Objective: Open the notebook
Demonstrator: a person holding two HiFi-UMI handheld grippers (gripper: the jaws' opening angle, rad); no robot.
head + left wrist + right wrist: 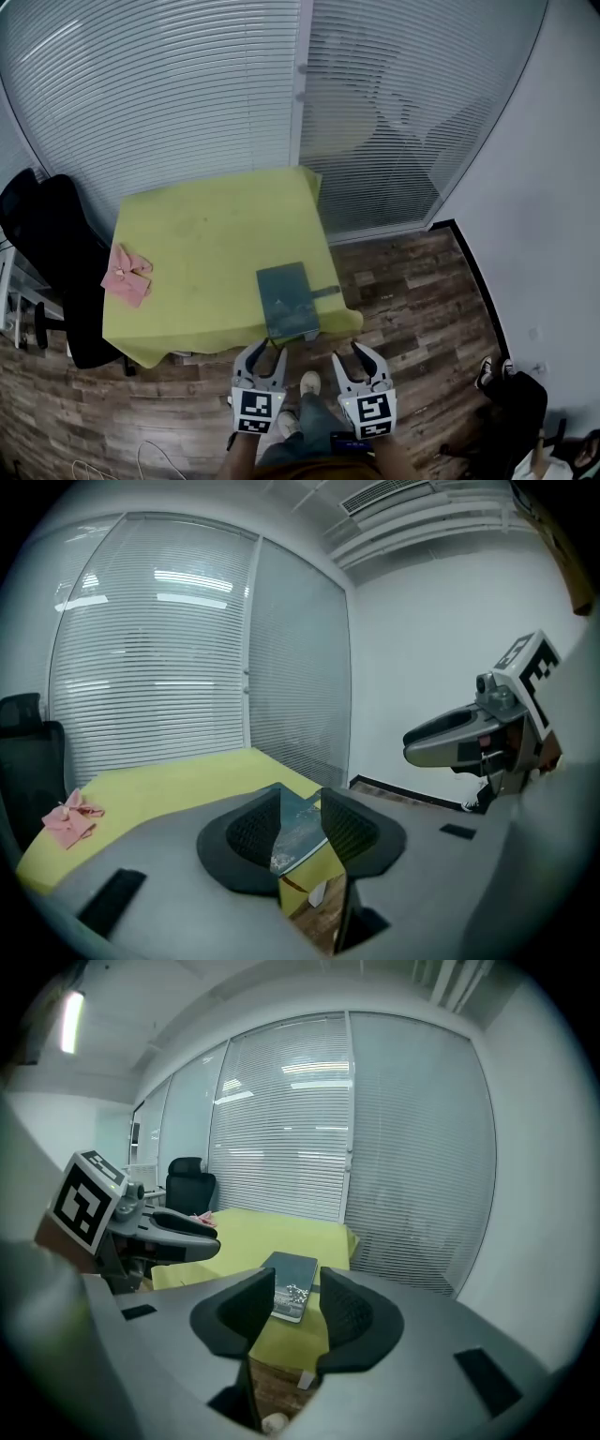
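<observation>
Left gripper (265,352) and right gripper (349,354) are hanging open, empty, at six o'clock of the notebook (286,298), where a clumsy nudge risks sliding it off the table (187,234) edge.

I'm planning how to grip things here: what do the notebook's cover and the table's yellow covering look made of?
The notebook: dark grey-teal cover, smooth and faintly shiny, with pale reflections on it; likely coated card or faux leather. The yellow covering: matte cloth, probably, as it hangs over the edges in soft folds.
</observation>
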